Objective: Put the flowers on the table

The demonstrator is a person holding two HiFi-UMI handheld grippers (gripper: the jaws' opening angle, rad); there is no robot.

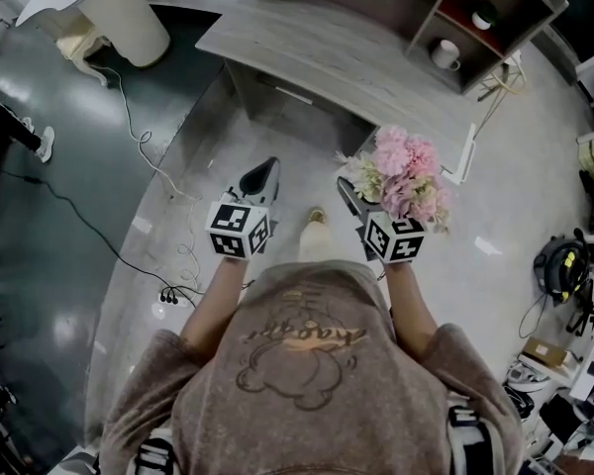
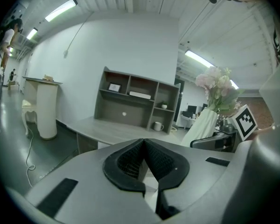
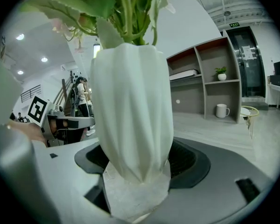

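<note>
Right gripper fingers pinch the vase low, holding the flowers upright for carrying. Left gripper, fingers pressed together on nothing, is spare; the worktop lies ahead.

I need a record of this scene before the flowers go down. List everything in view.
flowers: one bunch, pink in white wrapping, held upright above the floor
table: one, grey wood, ahead
shelf unit: one, grey-brown, on the table's far side
mug: one, white, lower shelf compartment
potted plant: one, small, green, compartment above the mug
stand: one, white, far left
cables: several, white and black, floor at left
left gripper: grey, jaws together, empty
right gripper: grey, clamped on the flowers' wrapping
shirt: brown, on the person
</note>
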